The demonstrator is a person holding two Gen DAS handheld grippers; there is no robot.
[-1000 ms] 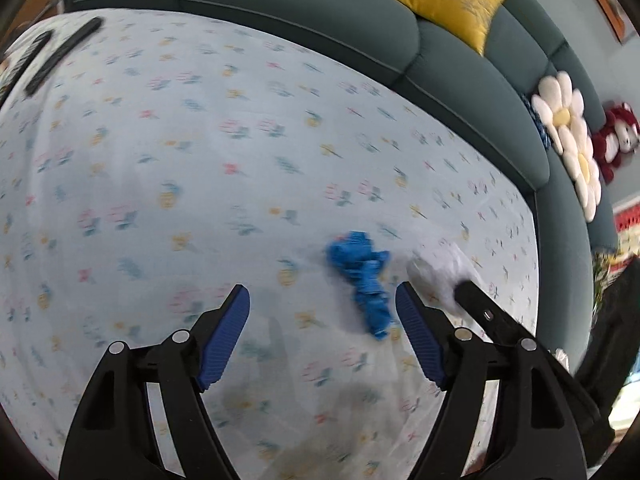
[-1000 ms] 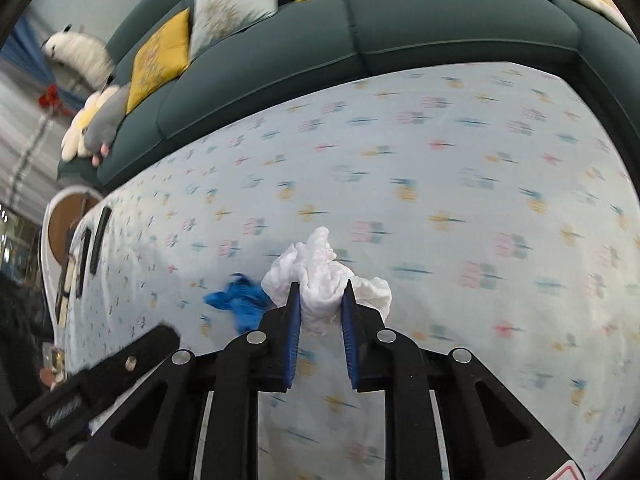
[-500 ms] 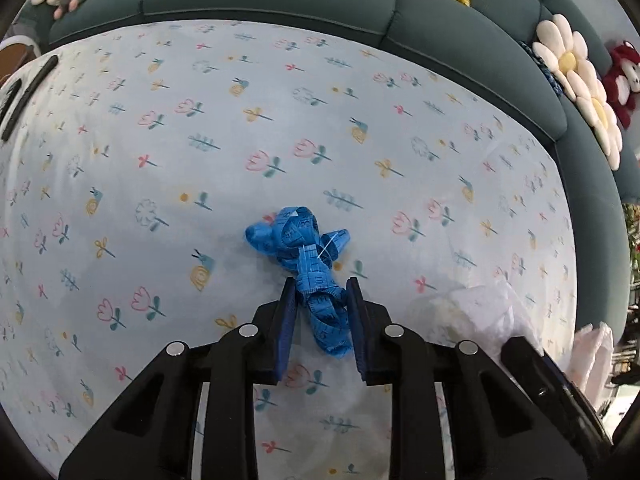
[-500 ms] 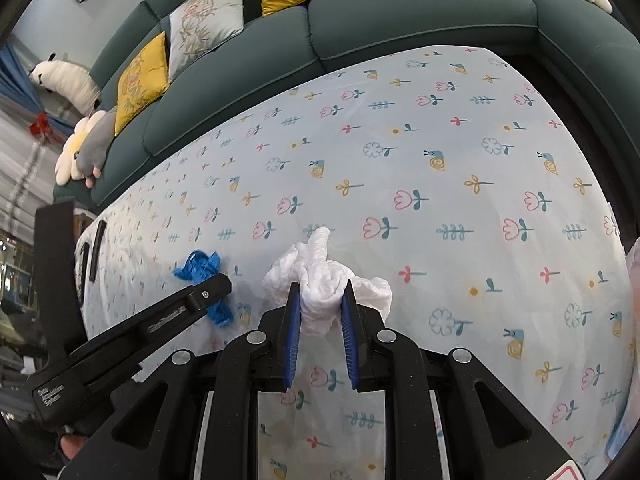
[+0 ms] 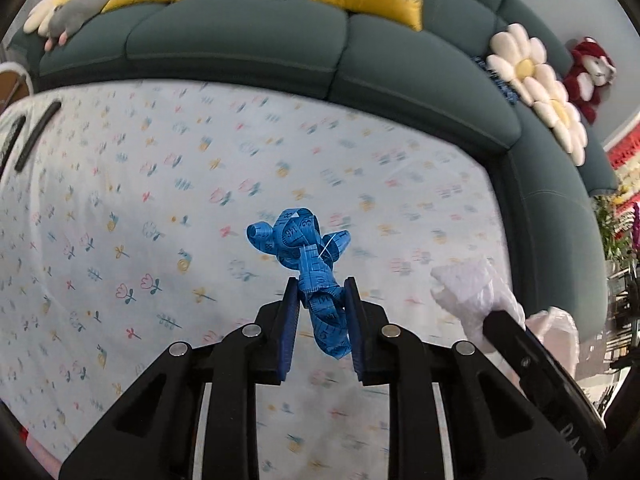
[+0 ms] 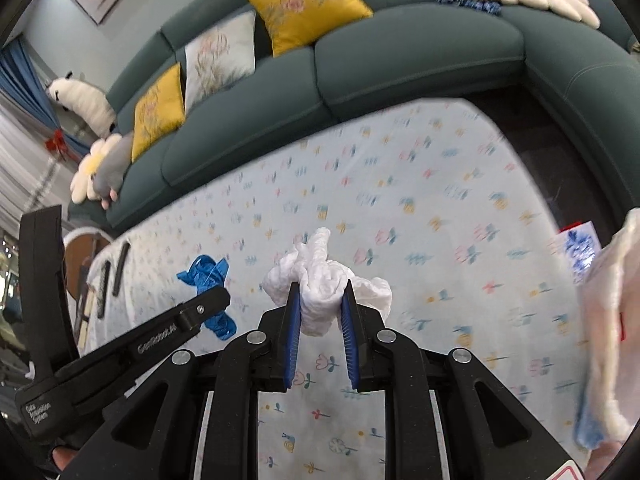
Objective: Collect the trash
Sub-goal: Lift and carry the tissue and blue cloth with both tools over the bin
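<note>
Item one, left gripper (image 5: 322, 300): jaws drawn nearly together and clamped on a tangled blue measuring tape (image 5: 310, 264), whose loops stand up past the pad tips while its tail hangs down between the pads; the bundle appears carried clear of the cloth, though the gap beneath it cannot be judged exactly. Item two, right gripper (image 6: 320, 310): jaws likewise narrow, pinching a crumpled white tissue wad (image 6: 324, 284), the paper bulging out on both sides of the pads and apparently off the surface too. Each tool shows in the other's view, side by side and near one another. Item three, floral tablecloth (image 6: 440, 208): the stretch around both loads shows no further scraps; two dark slim objects (image 6: 112, 280), possibly remote controls, lie at its far left end and do not read as rubbish. Item four, teal sofa (image 6: 400, 52) with yellow cushions (image 6: 308, 4), beyond the table. Item five, a pale plastic bag (image 6: 608, 320) at the right edge of the right view, contents unclear, possibly the receptacle. Status, as a judgement: pick-up stage complete for both visible pieces; deposit stage outstanding, since neither piece is yet in any container.
</note>
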